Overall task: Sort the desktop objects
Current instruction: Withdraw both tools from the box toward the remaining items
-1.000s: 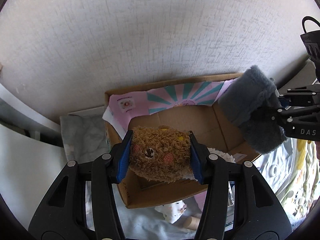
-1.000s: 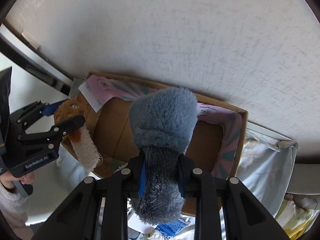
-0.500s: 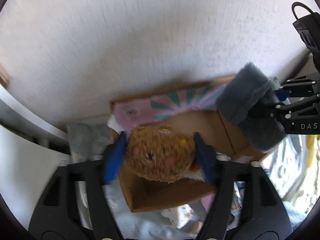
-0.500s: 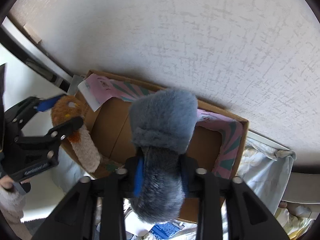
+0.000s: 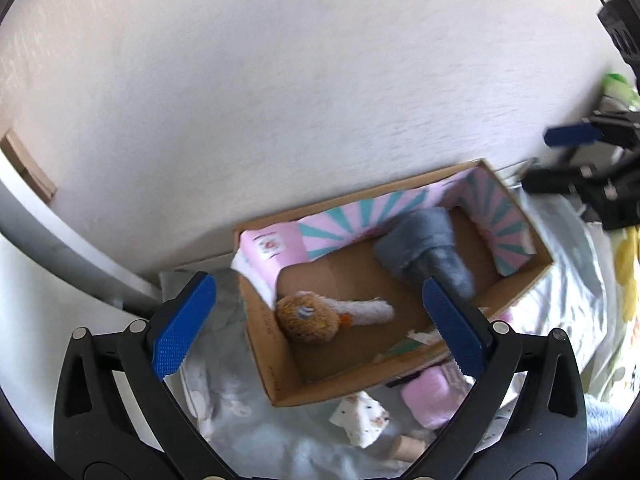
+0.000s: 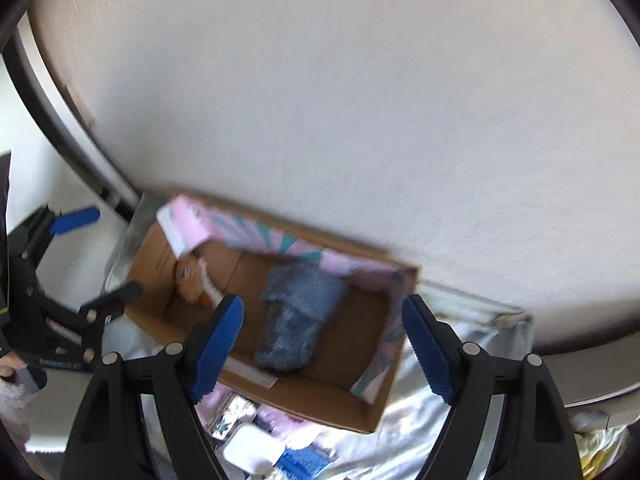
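While fuzzy, both plush toys (image 5: 308, 318) (image 5: 424, 248) lie in the cardboard box (image 5: 280, 376).

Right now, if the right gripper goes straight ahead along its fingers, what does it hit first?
Most likely the grey plush slipper lying in the cardboard box: it sits between the open right gripper's fingers in the right wrist view. Depth is unclear, so contact distance can't be judged.

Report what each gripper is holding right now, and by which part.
Nothing is held. The left gripper and right gripper are both open; the brown plush toy and grey fuzzy slipper lie loose in the cardboard box.
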`<state>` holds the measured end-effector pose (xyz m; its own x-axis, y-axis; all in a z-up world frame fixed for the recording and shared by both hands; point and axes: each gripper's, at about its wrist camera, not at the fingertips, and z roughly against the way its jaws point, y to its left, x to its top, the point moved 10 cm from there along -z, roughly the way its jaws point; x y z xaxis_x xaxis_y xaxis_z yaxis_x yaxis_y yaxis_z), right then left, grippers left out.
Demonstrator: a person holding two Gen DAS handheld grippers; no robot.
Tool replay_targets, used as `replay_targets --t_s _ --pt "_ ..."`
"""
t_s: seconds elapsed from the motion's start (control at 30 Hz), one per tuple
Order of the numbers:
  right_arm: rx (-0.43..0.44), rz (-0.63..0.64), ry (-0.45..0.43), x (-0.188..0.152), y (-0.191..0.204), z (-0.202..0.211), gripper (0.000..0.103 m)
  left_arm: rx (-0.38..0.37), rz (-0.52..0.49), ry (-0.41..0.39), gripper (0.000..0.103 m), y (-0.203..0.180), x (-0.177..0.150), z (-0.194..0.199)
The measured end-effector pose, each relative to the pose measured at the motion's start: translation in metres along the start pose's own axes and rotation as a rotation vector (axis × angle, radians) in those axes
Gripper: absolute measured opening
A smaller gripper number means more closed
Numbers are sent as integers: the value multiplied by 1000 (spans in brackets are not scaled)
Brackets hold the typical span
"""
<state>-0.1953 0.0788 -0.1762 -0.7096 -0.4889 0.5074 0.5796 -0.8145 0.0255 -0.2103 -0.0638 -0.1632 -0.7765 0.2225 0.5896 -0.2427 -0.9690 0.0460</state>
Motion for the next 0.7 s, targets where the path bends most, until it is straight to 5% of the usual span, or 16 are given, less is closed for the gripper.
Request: replay_targets --t_s 0.13,0.43,0.7 --pt "28 -46 -21 -3 -8 19 78 7 -28 -70 103 -8 4 25" --pt "41 -119 -20 -14 -23 33 78 -48 84 17 103 -1 -9 33" --pt "23 -117 -16 -39 -31 50 78 -20 137 25 103 5 -22 49"
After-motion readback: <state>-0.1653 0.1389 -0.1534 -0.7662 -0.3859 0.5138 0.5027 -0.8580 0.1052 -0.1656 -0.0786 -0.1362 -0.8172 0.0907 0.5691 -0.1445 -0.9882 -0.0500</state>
